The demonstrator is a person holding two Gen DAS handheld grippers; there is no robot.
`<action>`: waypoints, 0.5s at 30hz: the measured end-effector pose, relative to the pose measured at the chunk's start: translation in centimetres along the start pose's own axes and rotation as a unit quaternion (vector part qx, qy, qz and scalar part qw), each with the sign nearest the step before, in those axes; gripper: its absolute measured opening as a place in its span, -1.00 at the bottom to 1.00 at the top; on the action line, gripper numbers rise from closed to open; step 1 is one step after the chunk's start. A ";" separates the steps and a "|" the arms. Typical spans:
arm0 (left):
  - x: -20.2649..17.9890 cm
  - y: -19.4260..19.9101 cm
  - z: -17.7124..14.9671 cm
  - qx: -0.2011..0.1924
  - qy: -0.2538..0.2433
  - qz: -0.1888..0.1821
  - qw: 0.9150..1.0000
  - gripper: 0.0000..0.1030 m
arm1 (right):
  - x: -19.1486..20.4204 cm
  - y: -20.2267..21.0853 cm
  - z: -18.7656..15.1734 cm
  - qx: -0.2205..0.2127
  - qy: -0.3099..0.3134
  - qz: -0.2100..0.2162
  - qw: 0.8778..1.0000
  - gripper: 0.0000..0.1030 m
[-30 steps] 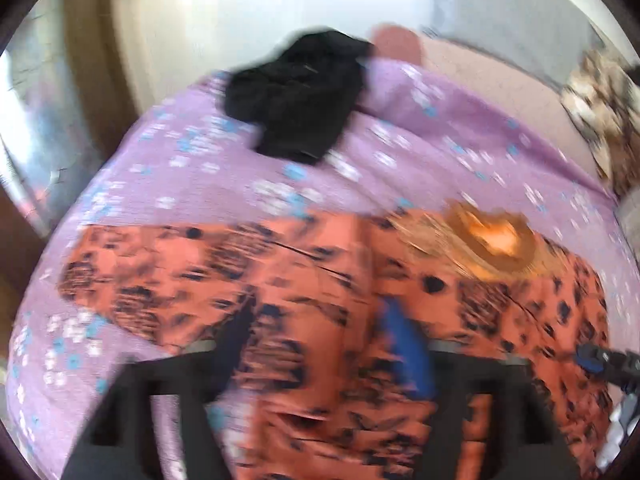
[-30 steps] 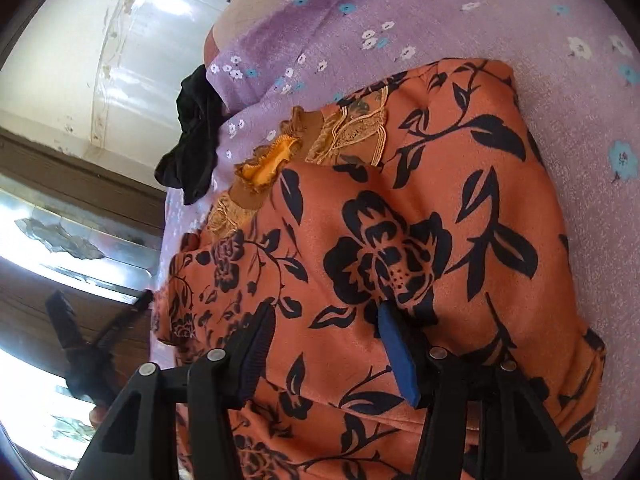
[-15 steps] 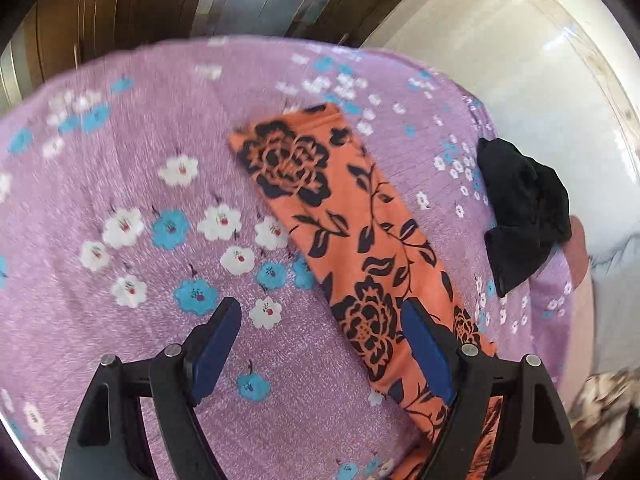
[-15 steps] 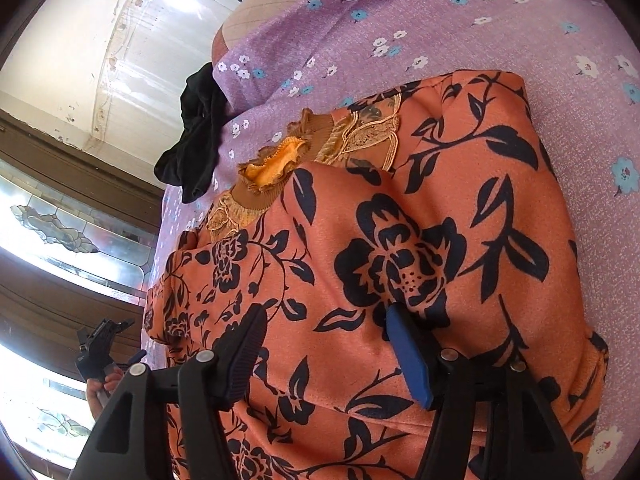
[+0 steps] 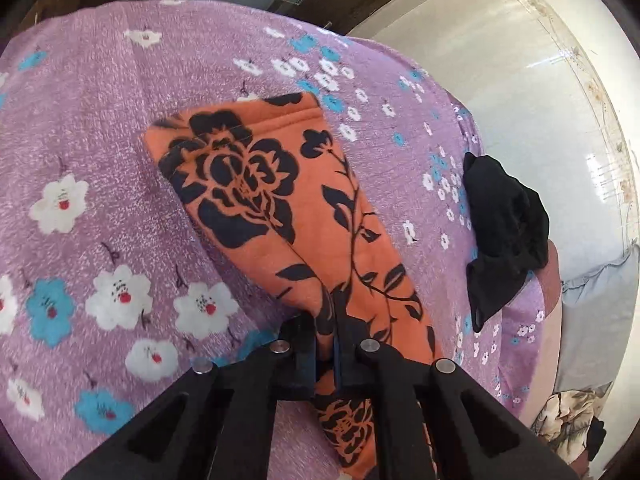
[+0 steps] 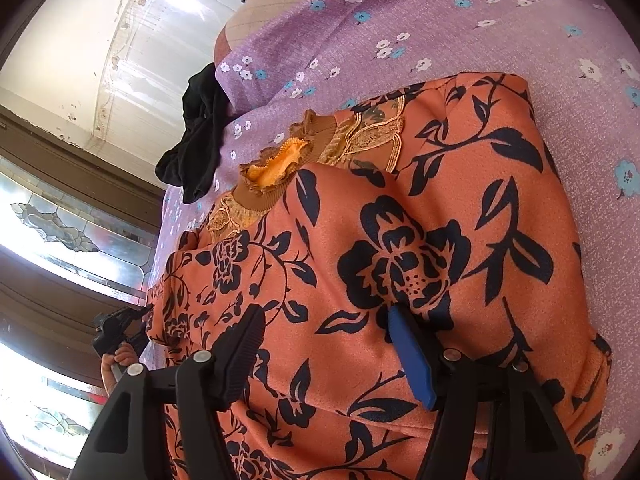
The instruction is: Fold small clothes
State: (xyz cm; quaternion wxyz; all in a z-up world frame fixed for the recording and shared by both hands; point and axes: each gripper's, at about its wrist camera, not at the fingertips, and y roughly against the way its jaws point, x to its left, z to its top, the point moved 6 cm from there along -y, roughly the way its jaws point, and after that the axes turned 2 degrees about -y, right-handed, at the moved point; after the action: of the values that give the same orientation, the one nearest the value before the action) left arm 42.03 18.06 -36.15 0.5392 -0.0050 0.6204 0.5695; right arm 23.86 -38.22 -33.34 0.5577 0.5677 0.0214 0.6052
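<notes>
Left gripper (image 5: 325, 332) is pinched on the sleeve (image 5: 280, 200) of the orange top (image 6: 400, 260); its jaws have just been closing, and a ridge of cloth sits between the pads. We take it partway along so the free length beyond, out to the cuff (image 5: 236, 120), can swing over in one piece. The sleeve lies flat on the purple sheet (image 5: 100, 140), running away from us.

Right gripper (image 6: 324, 344) is spread wide over the body of the top, jaws just been opening, nothing gripped. Whether the fingers (image 6: 412, 356) rest on the cloth we can't tell. We read it as an anchor so the body doesn't drag when the sleeve moves.

Collar (image 6: 280, 164) lies at the far edge, so the top is front-up. Black garment (image 5: 504, 232) is bunched at the far edge of the sheet, apart from the top, not yet folded.

Next, likely: carry the sleeve across the body. Risk is the thin cloth slipping out.
</notes>
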 end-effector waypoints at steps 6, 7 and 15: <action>-5.2 2.3 -0.5 -0.038 -0.102 0.057 0.992 -0.90 | 0.6 0.0 0.2 -0.007 0.009 -0.011 1.000 0.32; -7.5 3.4 -1.3 -0.045 -0.132 0.047 0.989 -0.90 | 0.7 0.1 0.3 -0.010 0.010 -0.011 1.000 0.32; -25.6 8.0 -16.4 -0.036 -0.395 -0.041 0.917 -0.89 | 1.2 4.1 2.3 -0.083 -0.006 0.024 0.996 0.32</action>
State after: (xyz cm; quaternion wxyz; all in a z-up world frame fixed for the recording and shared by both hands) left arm 36.90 -6.36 -17.05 0.7626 0.1758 0.3354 0.5245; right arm 23.11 -40.30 -29.03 0.5879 0.5234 -0.0457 0.6151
